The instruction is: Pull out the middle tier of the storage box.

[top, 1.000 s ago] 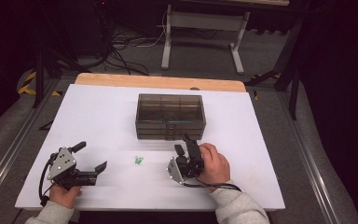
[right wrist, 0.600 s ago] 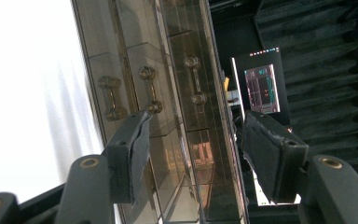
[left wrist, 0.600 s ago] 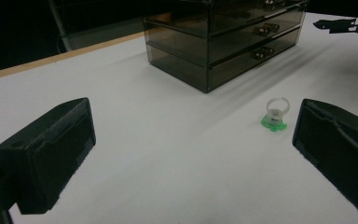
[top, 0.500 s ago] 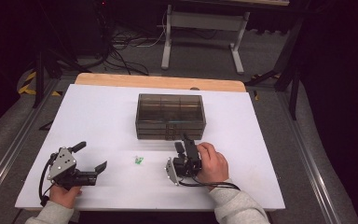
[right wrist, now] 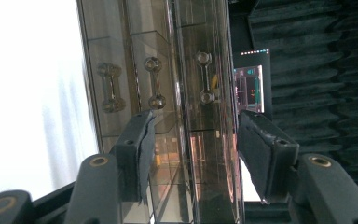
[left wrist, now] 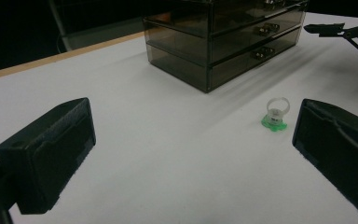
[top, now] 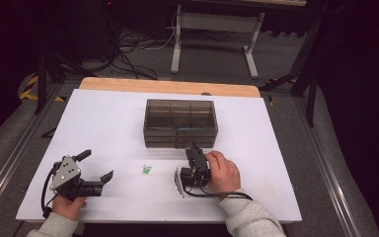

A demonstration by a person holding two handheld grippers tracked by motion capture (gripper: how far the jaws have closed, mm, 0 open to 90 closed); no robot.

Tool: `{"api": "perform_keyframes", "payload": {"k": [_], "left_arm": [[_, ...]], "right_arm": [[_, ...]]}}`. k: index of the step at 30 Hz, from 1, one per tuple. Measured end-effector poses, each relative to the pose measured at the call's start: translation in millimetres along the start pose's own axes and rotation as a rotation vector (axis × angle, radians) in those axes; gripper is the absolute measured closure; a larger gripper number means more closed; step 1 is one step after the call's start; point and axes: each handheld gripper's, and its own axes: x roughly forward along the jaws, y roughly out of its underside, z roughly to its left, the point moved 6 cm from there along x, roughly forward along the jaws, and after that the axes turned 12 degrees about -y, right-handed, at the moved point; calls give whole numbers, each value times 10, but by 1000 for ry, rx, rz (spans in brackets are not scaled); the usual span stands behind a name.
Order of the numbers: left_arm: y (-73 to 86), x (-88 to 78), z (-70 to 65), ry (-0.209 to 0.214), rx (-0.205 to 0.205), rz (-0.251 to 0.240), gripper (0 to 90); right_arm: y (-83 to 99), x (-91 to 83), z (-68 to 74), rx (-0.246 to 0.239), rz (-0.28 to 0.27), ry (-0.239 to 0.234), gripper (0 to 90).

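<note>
The smoky plastic drawer box [top: 180,123] stands on the white desk [top: 103,123] toward its far middle, three drawers stacked, each with a small handle [right wrist: 156,83] on the front. The right hand-held gripper [top: 193,157] is turned on its side right at the box's front, jaws partly apart and just closing, nothing pressed between them. A small green ring [left wrist: 275,114] lies nearer, beside the left hand-held gripper [top: 98,168], whose jaws gape wide and empty.

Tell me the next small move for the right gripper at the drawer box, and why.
Probably ease the right gripper forward onto a drawer handle of the drawer box. Its jaws have just been closing and nothing is between them; in the right gripper view they point at the drawer fronts, the handles just beyond.
</note>
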Motion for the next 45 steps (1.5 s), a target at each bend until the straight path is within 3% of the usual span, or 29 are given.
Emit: {"api": "perform_keyframes", "payload": {"k": [17,45], "left_arm": [[0,1,1,0,-1,1,3],[1,4,-6,6,-2,2,3]], "right_arm": [[2,124,48,-65,50,20,539],[-19,335,130,-122,76,20,636]]}}
